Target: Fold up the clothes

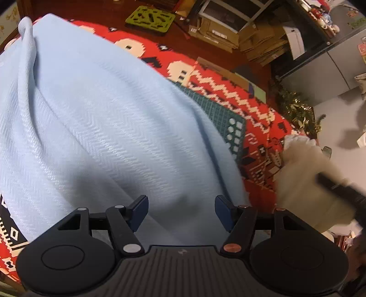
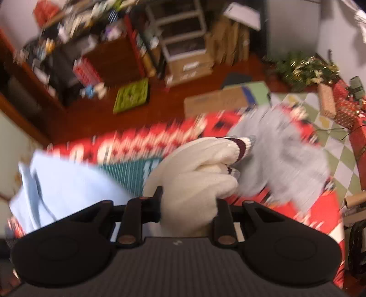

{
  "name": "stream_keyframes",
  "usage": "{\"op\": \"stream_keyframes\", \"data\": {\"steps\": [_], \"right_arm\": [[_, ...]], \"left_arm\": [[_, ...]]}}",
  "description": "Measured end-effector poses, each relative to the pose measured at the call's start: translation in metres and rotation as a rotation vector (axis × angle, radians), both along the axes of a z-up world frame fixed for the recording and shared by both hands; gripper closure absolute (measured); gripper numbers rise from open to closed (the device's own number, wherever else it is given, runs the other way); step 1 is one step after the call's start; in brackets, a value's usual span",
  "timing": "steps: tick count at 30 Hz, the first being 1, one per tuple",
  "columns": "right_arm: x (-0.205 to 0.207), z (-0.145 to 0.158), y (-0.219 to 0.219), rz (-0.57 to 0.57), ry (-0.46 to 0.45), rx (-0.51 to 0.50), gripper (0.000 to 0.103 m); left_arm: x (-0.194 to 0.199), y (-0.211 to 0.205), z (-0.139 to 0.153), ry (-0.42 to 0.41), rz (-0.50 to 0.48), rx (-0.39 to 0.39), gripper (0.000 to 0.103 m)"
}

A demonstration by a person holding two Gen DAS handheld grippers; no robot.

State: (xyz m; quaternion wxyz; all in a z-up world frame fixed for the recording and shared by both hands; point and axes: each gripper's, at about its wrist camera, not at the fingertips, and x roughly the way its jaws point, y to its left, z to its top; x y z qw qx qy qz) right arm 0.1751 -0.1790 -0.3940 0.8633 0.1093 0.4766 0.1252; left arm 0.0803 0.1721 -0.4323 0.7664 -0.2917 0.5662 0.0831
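**Left tongs spread over blue cloth, right tongs pinching a cream knit**

Left wrist view: the left gripper hangs just above a pale blue garment with a fine herringbone weave, its two blue-padded fingers spread wide and holding nothing. The blue garment fills most of the frame, lies in soft folds and covers much of a red patterned blanket with white and black motifs. A green cutting mat shows from under the garment's right edge, on top of the blanket. At the far right a blurred cream knit garment sits against a dark gripper part. Beyond the blanket, on the red-brown floor, lie a lime green tray and stacked cardboard boxes.

Right wrist view: the picture is motion-blurred. The right gripper has the cream knit garment bunched between its fingers, which press on it from both sides; a ribbed cuff with a dark maroon stripe points up and right. The pale blue garment lies at the left, over the green mat. A grey garment lies to the right on the red blanket.
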Motion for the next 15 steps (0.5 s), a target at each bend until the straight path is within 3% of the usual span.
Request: {"op": "stream_keyframes", "data": {"steps": [3,6,8,11,15], "right_arm": [[0.023,0.034,-0.039,-0.051,-0.062,-0.015,0.077],[0.045,0.063,-0.061,-0.043,-0.120,-0.118,0.077],[0.062,0.068,-0.067,-0.007,-0.110,-0.172,0.077],[0.100,0.046,-0.061,0.050,-0.016,-0.221,0.077],[0.158,-0.036,-0.028,0.127,0.193,-0.180,0.076]], "left_arm": [[0.002,-0.001,0.003,-0.011,0.012,-0.008,0.040],[0.005,-0.001,0.006,-0.021,0.023,-0.016,0.040],[0.007,-0.002,0.007,-0.028,0.031,-0.022,0.041],[0.005,-0.002,0.006,-0.023,0.038,-0.022,0.041],[-0.004,0.002,0.000,0.001,0.043,-0.012,0.041]]}}
